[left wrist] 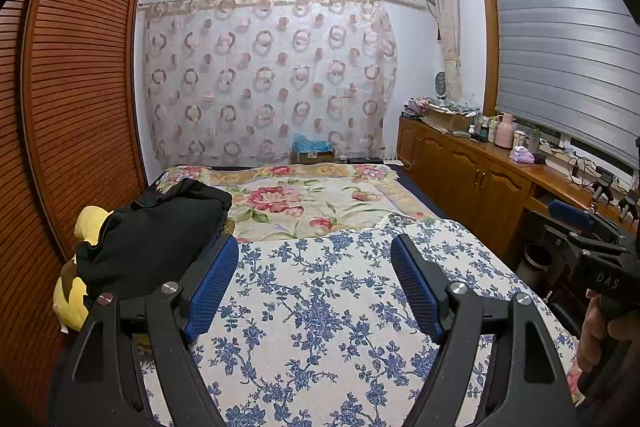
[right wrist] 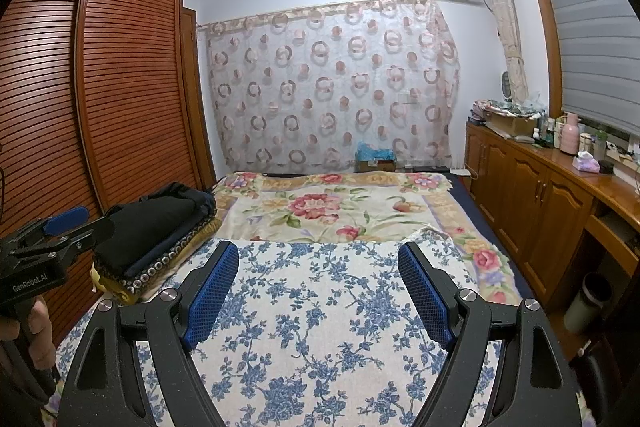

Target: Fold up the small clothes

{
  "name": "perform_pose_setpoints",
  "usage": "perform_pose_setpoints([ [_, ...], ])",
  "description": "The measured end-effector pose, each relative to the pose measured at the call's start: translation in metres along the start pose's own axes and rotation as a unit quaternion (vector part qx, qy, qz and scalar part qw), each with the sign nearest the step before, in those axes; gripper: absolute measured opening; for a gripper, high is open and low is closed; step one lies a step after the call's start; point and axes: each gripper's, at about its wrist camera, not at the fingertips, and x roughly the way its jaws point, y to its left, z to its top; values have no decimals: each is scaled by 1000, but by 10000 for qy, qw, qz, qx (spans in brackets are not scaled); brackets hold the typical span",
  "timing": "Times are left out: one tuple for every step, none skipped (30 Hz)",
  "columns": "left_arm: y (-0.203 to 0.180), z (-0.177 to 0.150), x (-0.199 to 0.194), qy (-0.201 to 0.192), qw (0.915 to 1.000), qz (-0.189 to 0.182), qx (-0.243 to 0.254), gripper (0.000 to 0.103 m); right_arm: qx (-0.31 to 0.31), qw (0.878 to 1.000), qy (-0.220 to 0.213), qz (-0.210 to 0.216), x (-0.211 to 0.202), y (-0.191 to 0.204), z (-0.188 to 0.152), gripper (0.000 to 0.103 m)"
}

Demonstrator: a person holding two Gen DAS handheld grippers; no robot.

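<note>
A pile of dark clothes (left wrist: 156, 231) with something yellow (left wrist: 90, 223) under it lies at the bed's left edge, by the wardrobe; in the right wrist view the same pile (right wrist: 156, 227) rests on folded patterned cloth. My left gripper (left wrist: 314, 247) hovers open over the blue-flowered cloth (left wrist: 320, 307), with nothing between its blue pads. My right gripper (right wrist: 318, 253) is open too, above the same blue-flowered cloth (right wrist: 320, 327), and holds nothing. Each gripper shows at the edge of the other's view, held by a hand: the right gripper (left wrist: 576, 227), the left gripper (right wrist: 60, 223).
A slatted wooden wardrobe (left wrist: 72, 107) lines the left side of the bed. A pink-flowered blanket (left wrist: 304, 199) covers the far half. Wooden cabinets (left wrist: 472, 179) with bottles and clutter run along the right wall under a window blind. A bin (left wrist: 538, 263) stands on the floor beside them.
</note>
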Motion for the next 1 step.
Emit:
perform_pose_setpoints([
  [0,0,-1,-2,10000,4,1,79,1,10000,5,7,0,0,0,83],
])
